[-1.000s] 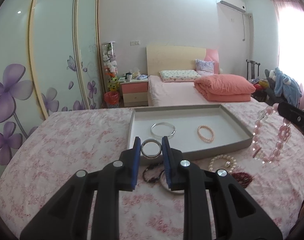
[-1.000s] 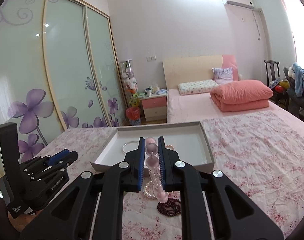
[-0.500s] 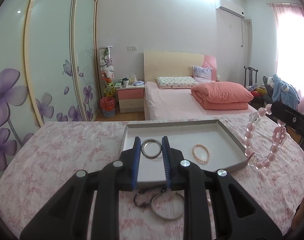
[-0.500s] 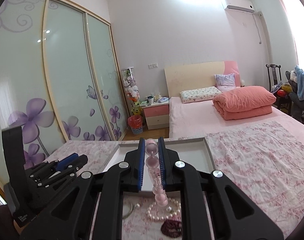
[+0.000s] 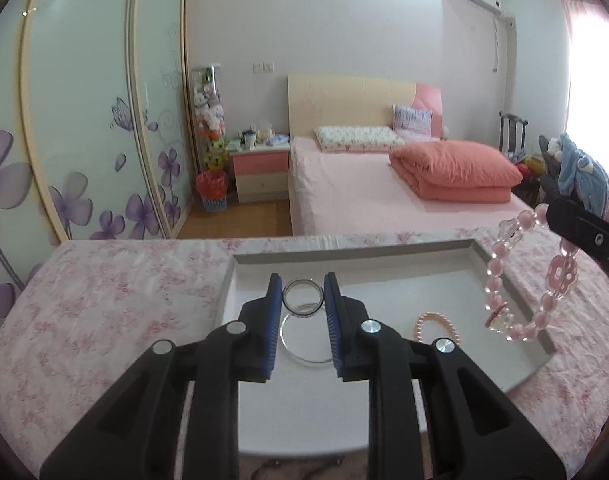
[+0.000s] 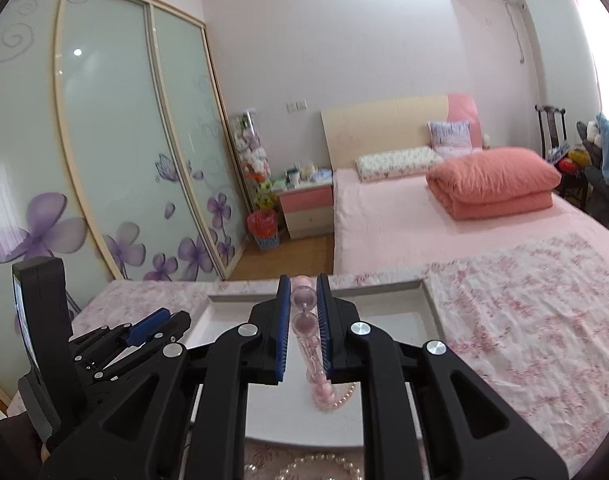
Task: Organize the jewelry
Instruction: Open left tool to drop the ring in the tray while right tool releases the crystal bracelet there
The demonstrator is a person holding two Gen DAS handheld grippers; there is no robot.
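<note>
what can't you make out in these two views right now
- Left wrist: thin bangle in the tray, partly behind the left gripper, which grips a ring.
- Right wrist: pearl strand, cut off by the bottom edge.
- Right wrist: pink bead bracelet, seen edge-on.

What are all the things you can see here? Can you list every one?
Shallow grey tray: one, on the pink floral cloth.
Thin silver bangle: one, flat in the tray.
Small peach bead bracelet: one, in the tray.
White pearl strand: one, on the cloth in front of the tray.
Bed: one, pink, with folded coral quilt.
Nightstand: one, pink and cream.
Left gripper: clamped on a wide silver band.
Right gripper: clamped on a pink bead bracelet, hanging above the tray.
</note>
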